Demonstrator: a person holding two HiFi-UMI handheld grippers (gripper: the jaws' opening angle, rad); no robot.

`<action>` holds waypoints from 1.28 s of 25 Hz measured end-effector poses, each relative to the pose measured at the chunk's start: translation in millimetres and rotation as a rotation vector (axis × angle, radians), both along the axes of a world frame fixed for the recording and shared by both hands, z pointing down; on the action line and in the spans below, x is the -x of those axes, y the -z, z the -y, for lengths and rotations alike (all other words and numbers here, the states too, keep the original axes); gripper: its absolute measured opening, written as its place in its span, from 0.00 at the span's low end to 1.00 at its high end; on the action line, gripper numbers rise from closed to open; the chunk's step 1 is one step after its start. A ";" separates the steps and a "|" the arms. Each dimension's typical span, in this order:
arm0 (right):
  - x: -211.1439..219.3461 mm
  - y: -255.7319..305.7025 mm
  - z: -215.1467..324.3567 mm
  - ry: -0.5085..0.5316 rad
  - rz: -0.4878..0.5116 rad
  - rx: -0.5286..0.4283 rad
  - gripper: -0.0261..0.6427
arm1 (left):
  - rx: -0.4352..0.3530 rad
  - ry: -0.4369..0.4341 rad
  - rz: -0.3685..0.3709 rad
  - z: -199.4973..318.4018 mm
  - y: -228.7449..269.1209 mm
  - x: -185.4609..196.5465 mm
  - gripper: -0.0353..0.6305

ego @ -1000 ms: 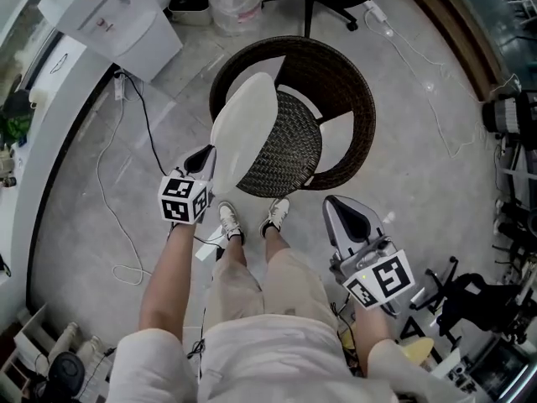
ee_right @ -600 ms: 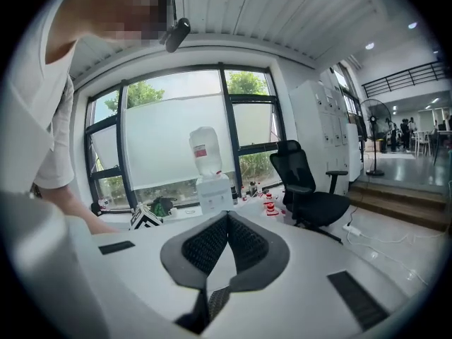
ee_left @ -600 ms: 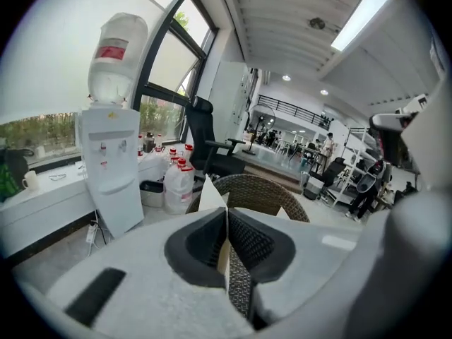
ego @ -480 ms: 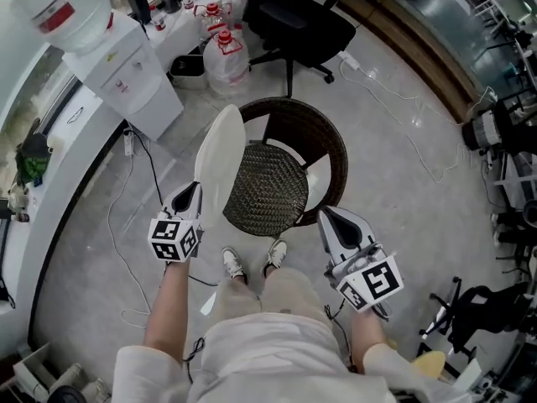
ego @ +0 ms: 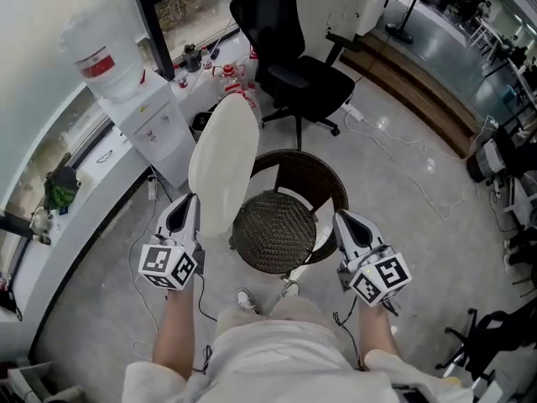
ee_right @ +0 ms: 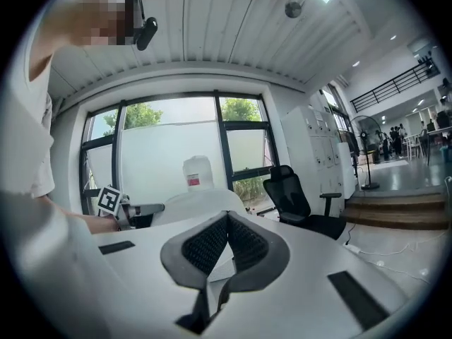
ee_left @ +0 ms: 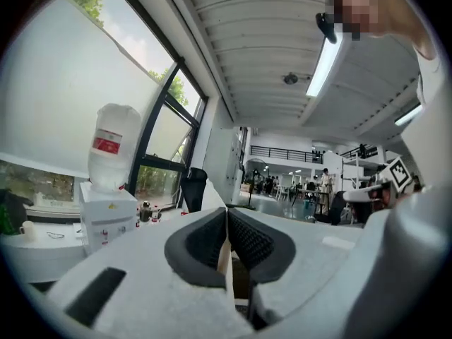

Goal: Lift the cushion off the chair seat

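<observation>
Left gripper (ego: 190, 204) clamped on white oval cushion (ego: 223, 159) edge, upright, clear of dark round wicker chair (ego: 332, 185) between grippers. Right gripper (ego: 345, 219) jaws together, empty: 1 grip looks enough.

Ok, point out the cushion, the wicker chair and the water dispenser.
cushion (ego: 225, 162), head view, its white face.
wicker chair (ego: 275, 233), head view, bare woven seat.
water dispenser (ego: 151, 128), head view, cabinet front.
</observation>
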State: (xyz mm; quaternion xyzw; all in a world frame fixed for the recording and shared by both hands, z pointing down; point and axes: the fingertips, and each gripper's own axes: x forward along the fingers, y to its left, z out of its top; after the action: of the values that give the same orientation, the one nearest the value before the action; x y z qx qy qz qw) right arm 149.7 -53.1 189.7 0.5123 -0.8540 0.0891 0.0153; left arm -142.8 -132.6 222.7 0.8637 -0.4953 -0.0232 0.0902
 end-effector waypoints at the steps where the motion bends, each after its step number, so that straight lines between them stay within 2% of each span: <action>1: -2.8 4.7 -1.8 -0.006 0.009 -0.005 0.04 | -0.018 0.008 -0.013 -5.9 12.4 1.3 0.09; 5: -14.4 24.4 4.2 -0.037 -0.014 -0.077 0.04 | -0.123 0.039 -0.048 -15.7 65.0 15.3 0.09; 11: -75.6 55.6 7.5 -0.159 -0.049 -0.146 0.04 | -0.226 0.096 -0.091 -38.1 127.4 38.7 0.09; 14: -108.0 66.1 0.7 -0.227 -0.068 -0.155 0.04 | -0.267 0.128 -0.123 -48.5 149.8 52.1 0.09; 19: -149.9 62.9 -20.0 -0.324 -0.081 -0.139 0.04 | -0.341 0.191 -0.110 -73.8 174.3 72.3 0.09; 28: -180.2 62.4 -42.1 -0.376 -0.119 -0.124 0.04 | -0.384 0.304 -0.073 -126.0 176.3 106.0 0.09; 32: -185.8 60.9 -43.9 -0.389 -0.123 -0.116 0.04 | -0.361 0.352 -0.060 -142.8 164.0 117.7 0.09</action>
State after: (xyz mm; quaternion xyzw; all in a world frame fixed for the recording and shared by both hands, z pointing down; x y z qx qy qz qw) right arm 335.5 -9.2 128.9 0.6722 -0.7401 0.0097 0.0206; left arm -260.5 10.2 58.7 0.7651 -0.6231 -0.1524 -0.0562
